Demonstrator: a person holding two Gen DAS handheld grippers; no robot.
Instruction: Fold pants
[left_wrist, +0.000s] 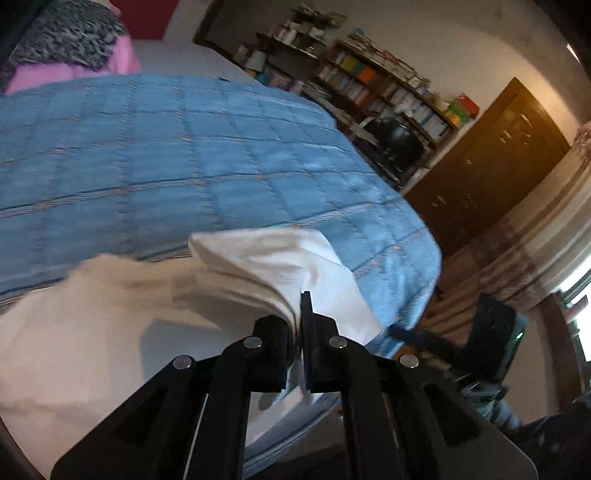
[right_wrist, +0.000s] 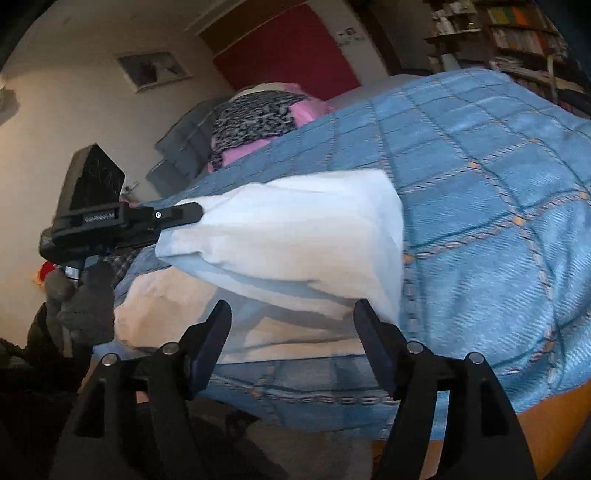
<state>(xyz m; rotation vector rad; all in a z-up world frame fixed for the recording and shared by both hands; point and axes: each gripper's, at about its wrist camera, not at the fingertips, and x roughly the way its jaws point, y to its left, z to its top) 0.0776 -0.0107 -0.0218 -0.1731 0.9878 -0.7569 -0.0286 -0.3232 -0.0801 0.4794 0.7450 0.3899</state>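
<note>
Not much to read here, honestly. The only lettering is a small pale label on the side of the left gripper (right_wrist: 199, 214) in the right wrist view, and it's too blurry to make out. The book spines on the bookshelf (left_wrist: 373, 85) are just coloured smudges.

White pants (right_wrist: 295, 229) — folded, one edge lifted

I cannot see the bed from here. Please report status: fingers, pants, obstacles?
Left gripper shut on white pants, edge lifted. Right gripper open, empty. Blue bedspread beneath; nothing blocking.
</note>
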